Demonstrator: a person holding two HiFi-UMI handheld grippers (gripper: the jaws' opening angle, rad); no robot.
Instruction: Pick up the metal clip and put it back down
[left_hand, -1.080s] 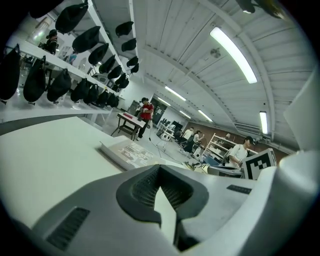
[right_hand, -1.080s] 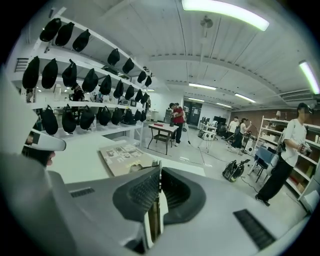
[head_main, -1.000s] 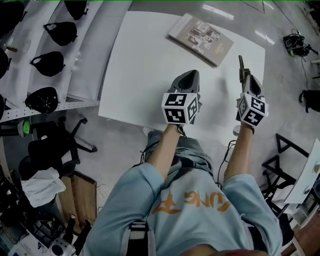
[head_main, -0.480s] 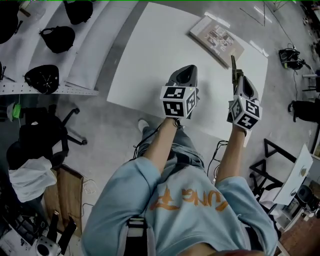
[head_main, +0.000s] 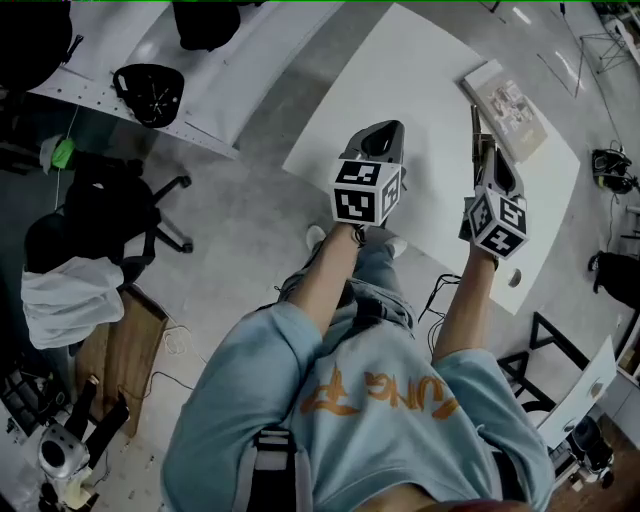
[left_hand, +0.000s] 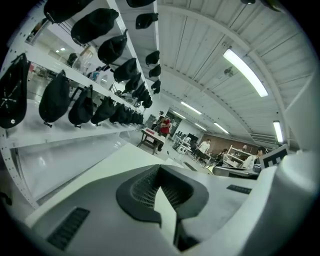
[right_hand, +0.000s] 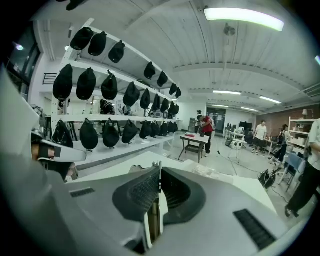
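Swung toward upper right of head view since a second earlier: flat white bench (head_main: 420, 100). Found right hand-held gripper (head_main: 488, 155) clamped on thin dark metal clip (head_main: 477, 125), long axis along jaws, tip protruding forward over bench. Found left hand-held gripper (head_main: 382, 132) closed, empty, farther from clip.

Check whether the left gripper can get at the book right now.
Probably not directly: the right gripper, shut on the metal clip, sits between the left gripper and the book on the table.
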